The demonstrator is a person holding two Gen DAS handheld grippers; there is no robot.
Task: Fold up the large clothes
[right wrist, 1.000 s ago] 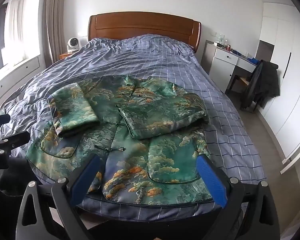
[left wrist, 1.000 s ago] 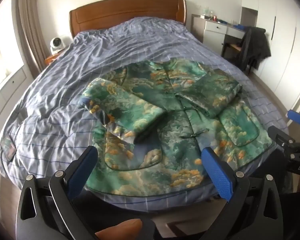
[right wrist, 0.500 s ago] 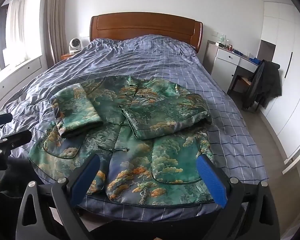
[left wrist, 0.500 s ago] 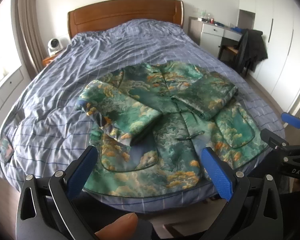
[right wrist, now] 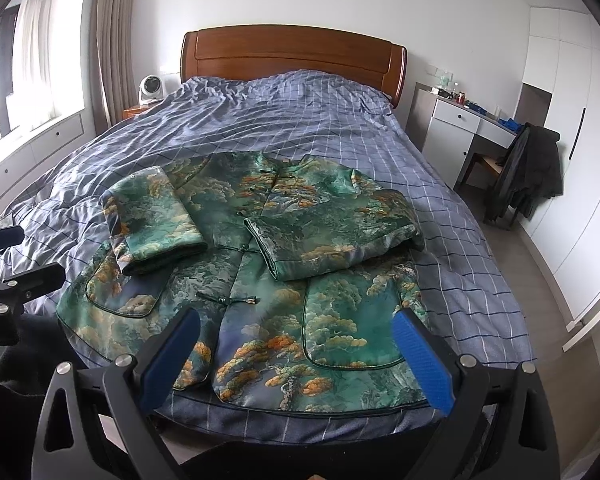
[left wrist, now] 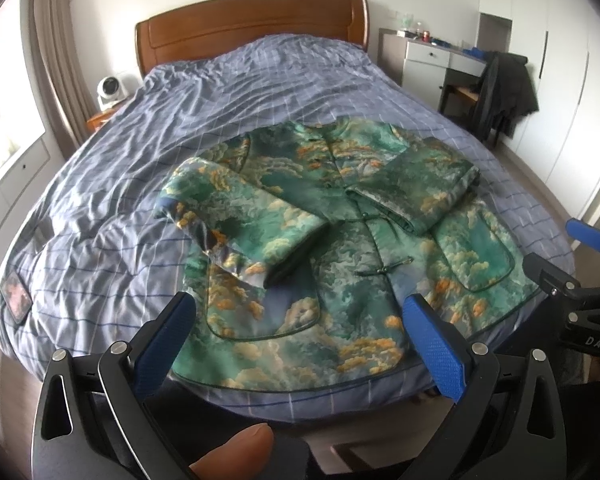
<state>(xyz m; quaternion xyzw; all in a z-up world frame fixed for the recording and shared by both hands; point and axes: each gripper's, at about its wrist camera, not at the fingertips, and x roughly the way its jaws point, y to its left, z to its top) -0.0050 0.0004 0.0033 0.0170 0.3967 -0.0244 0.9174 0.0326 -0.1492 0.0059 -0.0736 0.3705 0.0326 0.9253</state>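
Left gripper (left wrist: 300,344): jaws spread wide, nothing between the blue pads, held above the foot edge of the bed (left wrist: 112,184). Right gripper (right wrist: 300,346): likewise spread and empty, at the same edge; it also shows at the right border of the left wrist view. A fingertip (left wrist: 236,450) is visible behind the left gripper. The jacket (right wrist: 260,288), green with orange cloud pattern, lies front up on the checked blue cover near the foot, both sleeves folded in across the chest, hem toward the grippers. Beyond: a wooden headboard (right wrist: 292,56), a small fan (right wrist: 152,88), a white desk (right wrist: 460,136) with a dark coat (right wrist: 528,168) on the chair.
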